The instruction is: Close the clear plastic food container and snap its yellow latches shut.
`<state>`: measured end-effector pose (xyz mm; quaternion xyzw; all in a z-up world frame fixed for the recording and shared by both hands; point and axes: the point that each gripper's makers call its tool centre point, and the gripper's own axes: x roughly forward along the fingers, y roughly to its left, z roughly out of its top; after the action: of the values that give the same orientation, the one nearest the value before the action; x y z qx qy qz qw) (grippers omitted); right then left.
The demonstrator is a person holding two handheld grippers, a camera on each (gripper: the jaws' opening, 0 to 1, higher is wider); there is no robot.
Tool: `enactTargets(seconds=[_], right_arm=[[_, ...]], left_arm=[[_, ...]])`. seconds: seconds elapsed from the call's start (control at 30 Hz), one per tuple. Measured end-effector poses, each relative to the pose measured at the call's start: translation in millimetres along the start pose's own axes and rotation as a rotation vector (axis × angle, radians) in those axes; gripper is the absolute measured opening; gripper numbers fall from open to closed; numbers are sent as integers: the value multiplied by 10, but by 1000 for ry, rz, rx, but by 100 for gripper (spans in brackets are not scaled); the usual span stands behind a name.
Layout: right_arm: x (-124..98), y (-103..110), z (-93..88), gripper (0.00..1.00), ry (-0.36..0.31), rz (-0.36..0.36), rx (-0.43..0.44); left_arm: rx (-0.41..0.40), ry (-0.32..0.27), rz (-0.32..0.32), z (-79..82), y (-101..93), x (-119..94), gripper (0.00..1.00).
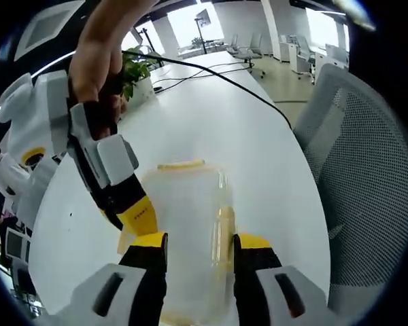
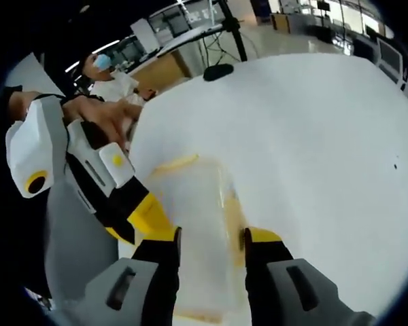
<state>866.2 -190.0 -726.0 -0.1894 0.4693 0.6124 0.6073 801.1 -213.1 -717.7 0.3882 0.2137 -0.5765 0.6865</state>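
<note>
White table (image 1: 258,156) in an open office | left gripper (image 1: 200,248) jaws spread, straddling the container (image 1: 187,224), yellow latch (image 1: 224,234) by its right jaw | right gripper (image 2: 211,244) jaws spread around the container too | mesh chair (image 1: 367,176) off right

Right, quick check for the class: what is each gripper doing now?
Left gripper: jaws parted around the clear plastic food container; grip unclear.
Right gripper: the same; grip unclear.

Clear container (image 1: 187,231), yellow latches (image 1: 182,164), white table (image 1: 211,115).
</note>
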Motion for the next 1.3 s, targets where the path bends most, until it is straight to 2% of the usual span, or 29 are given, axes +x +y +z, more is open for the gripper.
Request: enactTargets(seconds=[0.3,0.37,0.4,0.43,0.5,0.93,1.3], right_arm=[[25,10,-7,34,13,33,24],[36,12,-27,33,10,43,41],[47,103,-41,31,10,107,24],[17,28,37,31,-10,70,36],[-8,59,62,30,-5,90,38],[-44,31,-7,33,-72,50,19],[-78,2,-21,34,-91,-23,16]], left_arm=[[10,16,24,-22,-7,12,28],[9,14,16,-51,43,-3,27],[16,8,21,-49,63,11,27],[-11,11,19,-61,0,34,27],[1,4,20,-39,-8,38,27],[9,-26,16,1,9,3,29],[-37,-46,8,29,17,-15,29]])
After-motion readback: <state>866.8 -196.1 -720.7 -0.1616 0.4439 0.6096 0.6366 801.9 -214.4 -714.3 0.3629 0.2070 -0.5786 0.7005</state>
